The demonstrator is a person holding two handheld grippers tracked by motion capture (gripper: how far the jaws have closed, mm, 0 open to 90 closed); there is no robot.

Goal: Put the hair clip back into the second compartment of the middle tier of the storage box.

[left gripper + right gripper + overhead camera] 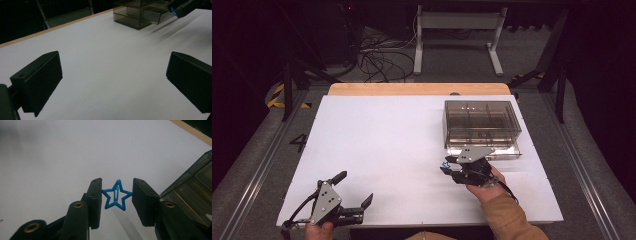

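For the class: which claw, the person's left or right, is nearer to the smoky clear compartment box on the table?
Right. The right claw hangs just in front of the compartment box, holding a blue star clip. The left claw sits wide open at the table's near left edge, far away.

A white table top (387, 145) fills the frame's middle, a wooden strip along its far edge. A smoky clear compartment box (482, 122) sits upper right, apparently with a tray pulled out.
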